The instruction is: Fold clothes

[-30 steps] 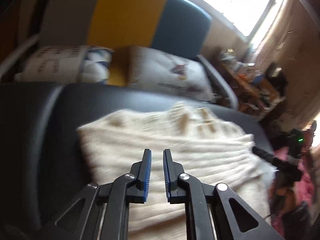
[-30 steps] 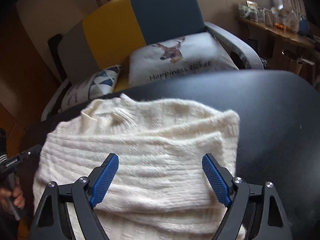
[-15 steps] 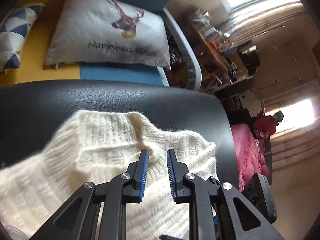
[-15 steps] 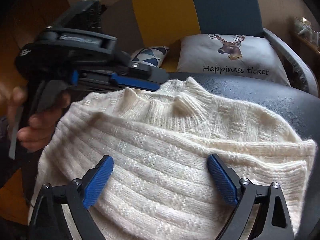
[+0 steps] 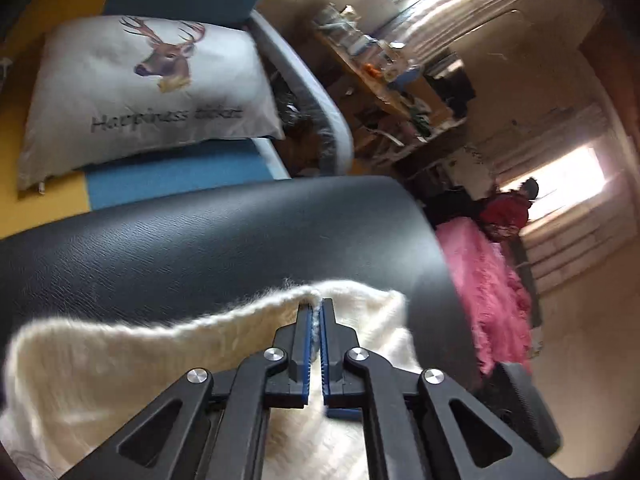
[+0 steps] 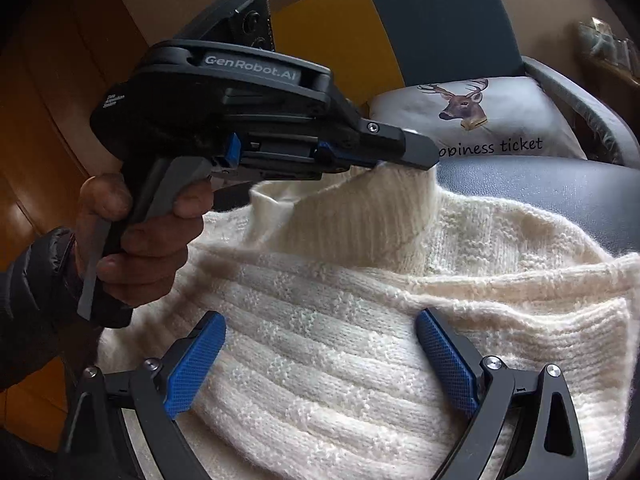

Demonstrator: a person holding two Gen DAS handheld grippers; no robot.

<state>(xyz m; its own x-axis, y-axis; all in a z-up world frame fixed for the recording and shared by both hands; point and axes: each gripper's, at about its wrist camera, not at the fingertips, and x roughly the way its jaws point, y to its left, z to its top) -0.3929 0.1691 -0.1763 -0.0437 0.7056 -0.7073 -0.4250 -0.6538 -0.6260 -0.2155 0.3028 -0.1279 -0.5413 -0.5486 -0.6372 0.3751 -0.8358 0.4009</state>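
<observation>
A cream knitted sweater (image 6: pixel 360 320) lies partly folded on a black leather surface (image 5: pixel 200 240). My left gripper (image 5: pixel 316 312) is shut on the sweater's ribbed neck edge (image 5: pixel 280 300) and holds it lifted off the pile. In the right wrist view the same left gripper (image 6: pixel 416 152) comes in from the left, held by a hand (image 6: pixel 140 240), with the collar (image 6: pixel 352 216) hanging from its tip. My right gripper (image 6: pixel 320 344) stands open low over the sweater's body, with nothing between its blue pads (image 6: pixel 196 360).
Behind the black surface stands a sofa with yellow and blue panels (image 6: pixel 400 20) and a deer-print cushion (image 5: pixel 148 84). To the right, a cluttered wooden shelf (image 5: pixel 384 76), a pink fluffy cover (image 5: pixel 488 296) and a person in red (image 5: pixel 508 212) by a bright window.
My left gripper has swung right across the sweater, shut on the collar edge and lifted it. The right gripper has stayed open over the sweater's body.
</observation>
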